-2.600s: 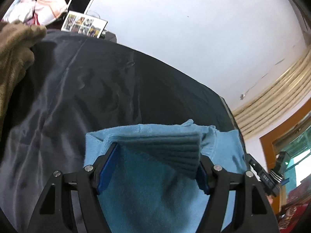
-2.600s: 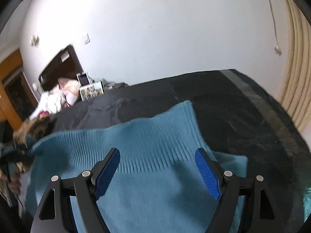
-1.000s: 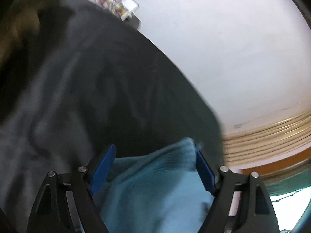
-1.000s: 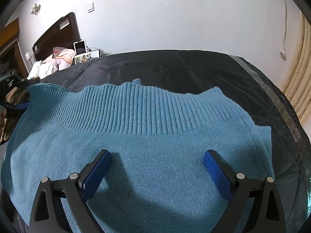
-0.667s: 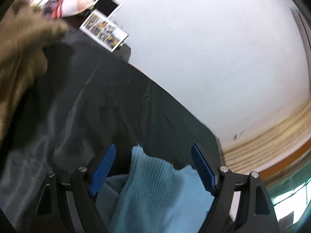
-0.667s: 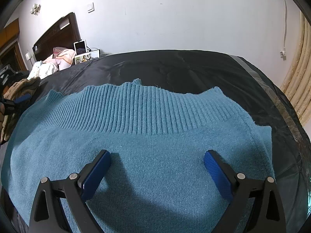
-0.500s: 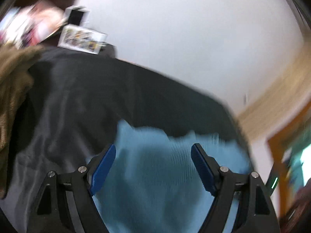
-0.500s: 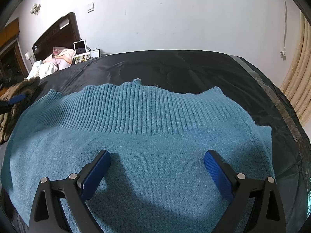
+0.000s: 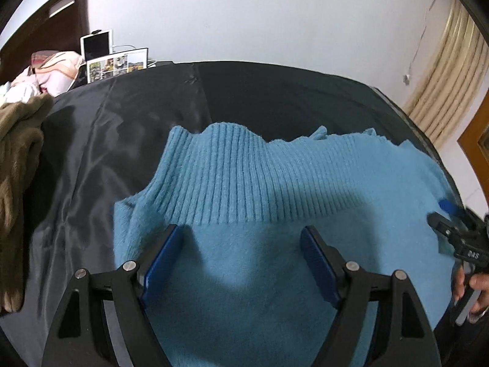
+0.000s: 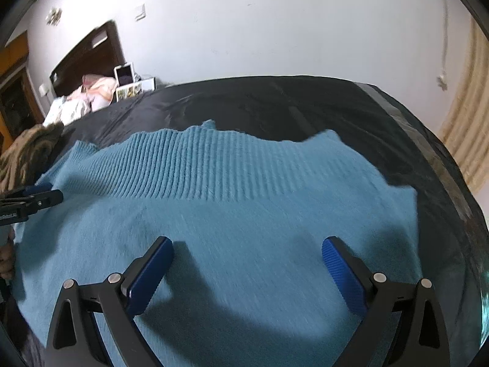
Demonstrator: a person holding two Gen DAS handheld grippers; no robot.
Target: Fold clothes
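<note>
Black bedspread [image 9: 128, 140] bears blue sweater [image 9: 259, 189]; only the left view shows a hand [image 9: 476, 290].

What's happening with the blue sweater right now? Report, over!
Left gripper open, right gripper open, both above the sweater. Blue sweater lying spread on the black sheet, ribbed hem far side. Brown garment off to the left, not touching.

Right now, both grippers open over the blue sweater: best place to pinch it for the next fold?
Probably the ribbed hem, at its two far corners. The blue sweater lies flat on the dark sheet, and the hem's wavy edge offers a lip. Bring the left gripper to the left corner and the right gripper to the right, each low from its outer side.
</note>
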